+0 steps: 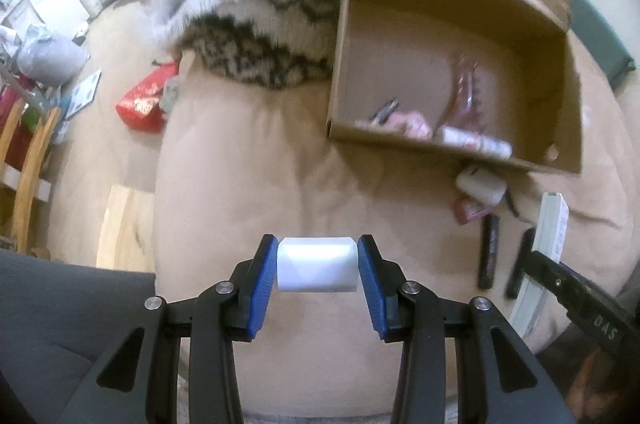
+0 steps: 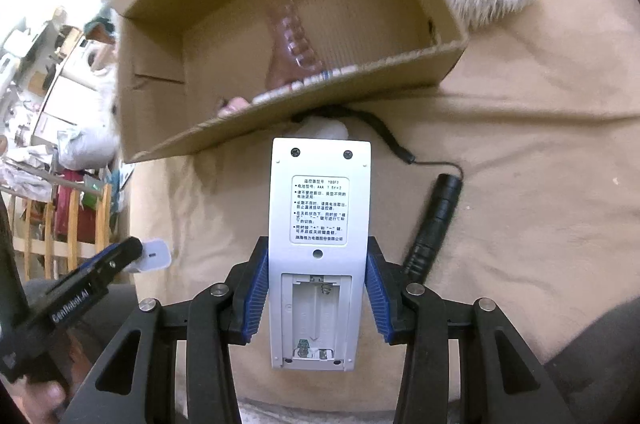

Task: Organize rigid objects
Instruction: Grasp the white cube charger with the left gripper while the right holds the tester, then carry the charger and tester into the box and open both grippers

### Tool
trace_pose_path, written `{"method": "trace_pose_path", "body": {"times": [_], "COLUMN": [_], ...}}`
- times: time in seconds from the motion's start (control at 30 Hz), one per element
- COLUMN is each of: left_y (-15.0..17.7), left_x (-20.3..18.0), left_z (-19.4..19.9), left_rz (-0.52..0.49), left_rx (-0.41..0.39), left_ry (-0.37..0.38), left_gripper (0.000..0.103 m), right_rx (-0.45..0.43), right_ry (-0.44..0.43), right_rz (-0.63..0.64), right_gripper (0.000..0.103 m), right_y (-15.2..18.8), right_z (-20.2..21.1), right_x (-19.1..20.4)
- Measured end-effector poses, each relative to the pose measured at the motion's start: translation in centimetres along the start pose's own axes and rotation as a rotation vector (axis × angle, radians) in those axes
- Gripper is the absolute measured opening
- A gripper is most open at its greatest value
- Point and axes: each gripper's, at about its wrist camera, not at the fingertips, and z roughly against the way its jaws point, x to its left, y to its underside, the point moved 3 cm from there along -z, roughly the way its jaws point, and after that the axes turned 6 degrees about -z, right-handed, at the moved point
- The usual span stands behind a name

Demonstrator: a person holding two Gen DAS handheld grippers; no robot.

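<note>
Left fingers pinching white block, right fingers pinching remote, blurry cardboard box ahead, black flashlight beside.

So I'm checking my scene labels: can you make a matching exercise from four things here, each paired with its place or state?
Things:
1. white block
2. remote control
3. black flashlight
4. cardboard box

Places or states:
A. lying loose on the beige cover
B. held by the right gripper, battery bay open
C. open, with items already inside
D. held by the left gripper

Pairs: 1-D, 2-B, 3-A, 4-C
</note>
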Motion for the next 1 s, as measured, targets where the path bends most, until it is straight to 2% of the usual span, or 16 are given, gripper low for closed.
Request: {"method": "trace_pose_path", "body": {"times": [0.03,0.2,0.57,1.0], "left_y": [0.0,-1.5,-6.0,-12.4], "left_x": [-1.8,-2.2,-2.6,-6.6], "left_z": [0.9,3.1,2.8,1.4], "left_rz": [0.000,-0.008,-0.027,-0.124], "left_rx": [-0.014,-0.073,-0.108,-0.159], "left_ry": [-0.003,0.002,0.001,0.027], "left_gripper": [0.037,0.037,0.037,0.037], "right_rx": [-0.023,-0.098,-0.153,-0.183], "right_ry": [-0.004,-0.028,-0.054,-0.081], "right_rz": [0.012,0.059,0.137,0.138], "right_gripper": [0.046,0.046,0.046,0.047], "right_y": [0.0,-0.7,-4.4,-12.8], "right_z": [0.7,3.0,4.4,4.2], "right_x": [0.3,1.7,3.9,4.2]}}
